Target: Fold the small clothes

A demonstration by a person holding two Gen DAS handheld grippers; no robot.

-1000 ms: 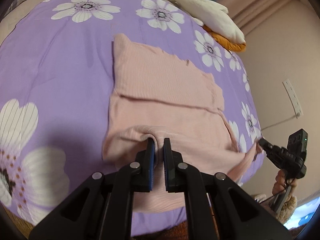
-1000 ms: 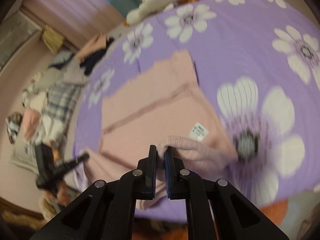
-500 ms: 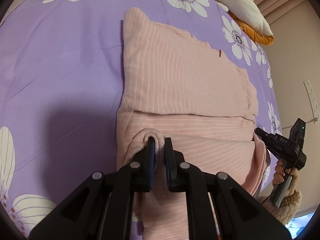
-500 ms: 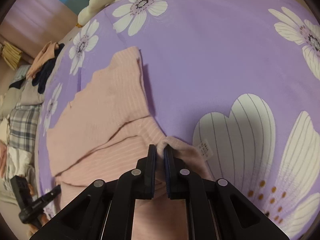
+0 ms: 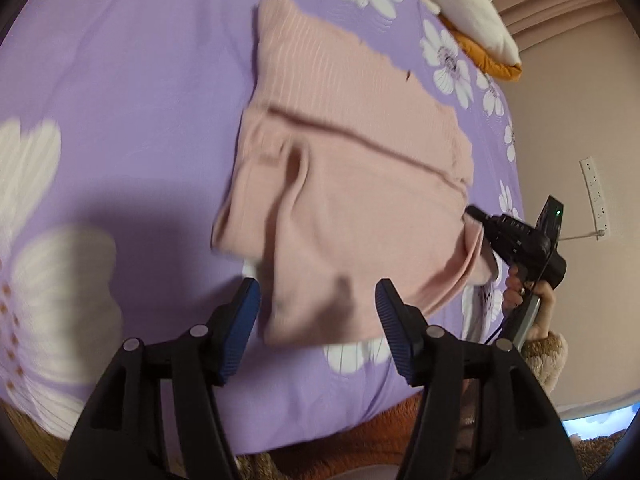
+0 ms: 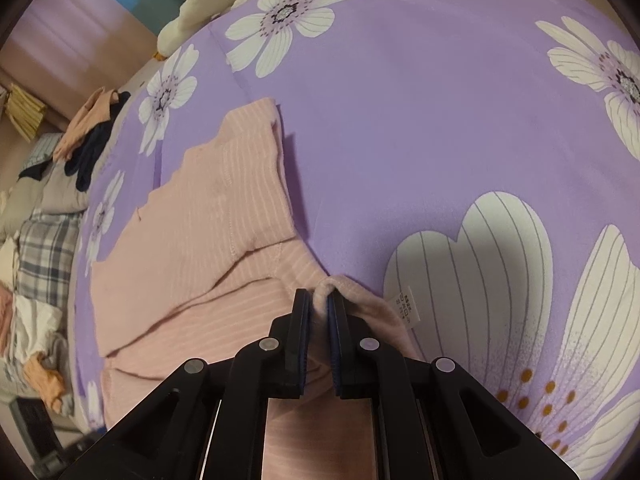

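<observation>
Only in the right wrist view is a white care label (image 6: 404,307) seen, its print too small to read, just right of the right gripper (image 6: 318,300), which is clamped on a fold of the pink garment (image 6: 192,240). Meanwhile, the left gripper (image 5: 318,294) has just been opening, with the garment's near edge lying loose between its parted jaws on the purple flowered bedcover (image 5: 120,100).

Was a bedroom in a home — shown by a bed under a purple floral cover (image 6: 400,120), with a cream and orange quilt (image 5: 472,4) bundled at its far end. Held heaps of loose clothes (image 6: 44,240) off the left side, pink curtains (image 6: 68,40) beyond — and a wall socket strip (image 5: 595,196) at right.
</observation>
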